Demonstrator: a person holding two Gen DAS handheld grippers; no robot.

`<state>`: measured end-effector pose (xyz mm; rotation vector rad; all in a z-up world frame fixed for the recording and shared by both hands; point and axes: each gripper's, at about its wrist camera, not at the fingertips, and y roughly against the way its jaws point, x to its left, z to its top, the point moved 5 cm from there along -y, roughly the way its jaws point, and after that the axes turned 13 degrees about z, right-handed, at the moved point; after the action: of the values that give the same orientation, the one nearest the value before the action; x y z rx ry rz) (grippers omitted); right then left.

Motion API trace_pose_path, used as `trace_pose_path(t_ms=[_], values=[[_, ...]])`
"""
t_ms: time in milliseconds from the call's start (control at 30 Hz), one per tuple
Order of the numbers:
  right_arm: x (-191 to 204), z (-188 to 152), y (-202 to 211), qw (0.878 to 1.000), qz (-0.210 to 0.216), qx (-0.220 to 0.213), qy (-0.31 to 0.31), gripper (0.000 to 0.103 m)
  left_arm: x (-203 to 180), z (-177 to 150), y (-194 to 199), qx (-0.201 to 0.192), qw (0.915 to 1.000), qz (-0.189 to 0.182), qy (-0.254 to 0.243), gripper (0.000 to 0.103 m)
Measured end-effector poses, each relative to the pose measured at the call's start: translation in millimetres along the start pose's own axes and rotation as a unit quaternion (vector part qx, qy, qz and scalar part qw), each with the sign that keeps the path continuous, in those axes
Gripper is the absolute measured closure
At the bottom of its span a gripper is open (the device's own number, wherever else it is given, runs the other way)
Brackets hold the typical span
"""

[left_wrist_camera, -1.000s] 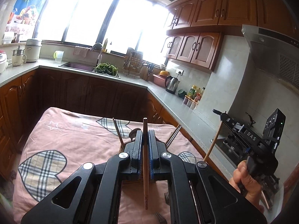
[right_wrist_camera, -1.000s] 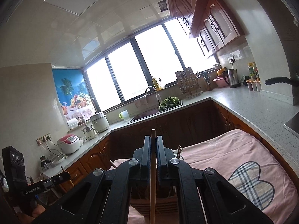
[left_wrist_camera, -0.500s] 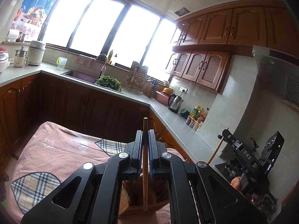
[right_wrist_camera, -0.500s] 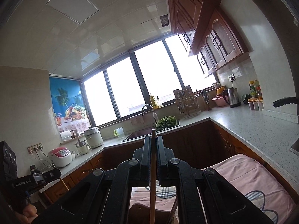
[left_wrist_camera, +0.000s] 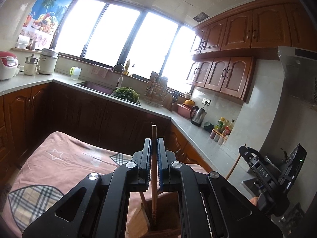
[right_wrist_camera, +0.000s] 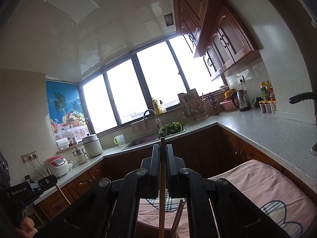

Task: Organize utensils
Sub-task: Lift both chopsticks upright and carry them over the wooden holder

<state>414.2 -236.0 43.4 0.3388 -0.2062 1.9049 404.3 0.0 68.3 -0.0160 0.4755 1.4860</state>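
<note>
1. Left wrist view: a wooden chopstick (left_wrist_camera: 153, 158) stands upright, clamped in my left gripper (left_wrist_camera: 154, 150), its lower end inside the wooden holder (left_wrist_camera: 158, 229).
2. My right gripper (right_wrist_camera: 162, 156) clenches a second chopstick (right_wrist_camera: 162, 198) above the pink cloth (right_wrist_camera: 257, 186).

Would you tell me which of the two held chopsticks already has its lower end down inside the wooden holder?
The left tool's chopstick: its patterned end sits inside the holder. The right tool's chopstick runs off frame.
</note>
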Motion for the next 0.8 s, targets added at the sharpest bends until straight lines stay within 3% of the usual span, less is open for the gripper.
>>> trace_pose_path(t_ms=[567,800], values=[[-9.9,-54.2,-8.9,0.999,-0.015,0.029,-0.002,0.098,-9.9,-69.5,-30.2,0.04,0.9978,0.012,-0.051,0.098],[-12.4,-63.4,-13.5,0.998,-0.018,0.052,-0.008,0.098,-12.9,-67.3,-33.0,0.048,0.9966,0.025,-0.062,0.098]])
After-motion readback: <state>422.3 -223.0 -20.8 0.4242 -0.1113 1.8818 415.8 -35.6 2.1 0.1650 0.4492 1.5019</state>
